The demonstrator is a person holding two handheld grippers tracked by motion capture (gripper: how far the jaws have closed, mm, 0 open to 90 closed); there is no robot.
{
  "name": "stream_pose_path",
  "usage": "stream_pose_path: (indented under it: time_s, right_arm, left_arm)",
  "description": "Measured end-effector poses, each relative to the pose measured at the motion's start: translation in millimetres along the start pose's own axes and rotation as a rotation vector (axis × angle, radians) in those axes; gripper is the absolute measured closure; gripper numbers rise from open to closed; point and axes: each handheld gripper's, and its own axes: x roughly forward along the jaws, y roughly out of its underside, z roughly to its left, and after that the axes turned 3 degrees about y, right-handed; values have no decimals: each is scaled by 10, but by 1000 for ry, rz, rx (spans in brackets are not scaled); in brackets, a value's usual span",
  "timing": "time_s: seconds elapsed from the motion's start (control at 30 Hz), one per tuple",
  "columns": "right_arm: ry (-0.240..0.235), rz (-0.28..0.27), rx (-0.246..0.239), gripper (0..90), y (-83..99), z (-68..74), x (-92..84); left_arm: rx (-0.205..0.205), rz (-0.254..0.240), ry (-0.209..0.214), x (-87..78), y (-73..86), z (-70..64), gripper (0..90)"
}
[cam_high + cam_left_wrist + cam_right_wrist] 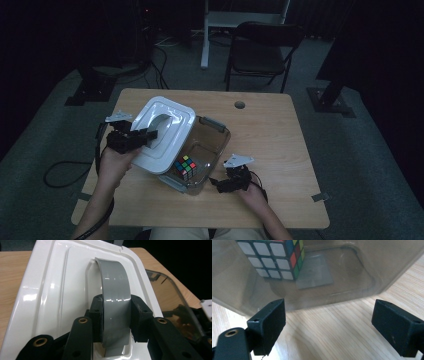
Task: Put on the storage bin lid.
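Currently the left gripper [116, 315] has its jaws clamped on the grey handle [115, 290] of the white lid [162, 132], one pad on each flat side of the strap. The lid hangs tilted ahead of those jaws, its far edge over the clear storage box [202, 155], which sits open on the tabletop [280, 150].

Lid: rigid moulded plastic, glossy, probably light. Judged slippery on the smooth face and rim, so the arched handle is the sensible hold; the strap looks thin and may flex, letting the lid swing about the grip.

Right gripper [328, 325] jaws stand wide apart, nothing between them, resting low on the tabletop with the box's near wall just beyond the tips. Behind that wall a Rubik's cube [274, 258] sits on the box floor.

Box: stiff, thin-walled, likely light enough to slide if nudged; its rim or the grey end latch [212, 122] would take a grip better than the smooth wall.
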Motion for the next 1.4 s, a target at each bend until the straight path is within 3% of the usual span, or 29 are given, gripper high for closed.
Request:
stream_pose_path:
  time_s: [0.27, 0.67, 0.97, 1.4]
  right_arm:
    - [-24, -8, 6, 115, -94, 75, 154]
    - [-49, -11, 24, 112, -242, 94, 333]
    - [-39, -23, -4, 113, -237, 140, 248]
    - [-19, -50, 43, 113, -148, -3, 49]
  left_arm:
    - [38, 20, 50, 142, -90, -166, 683]
    - [86, 75, 119, 327, -92, -226, 683]
    - [92, 98, 172, 445, -74, -276, 683]
    - [91, 141, 203, 565, -54, -241, 682]
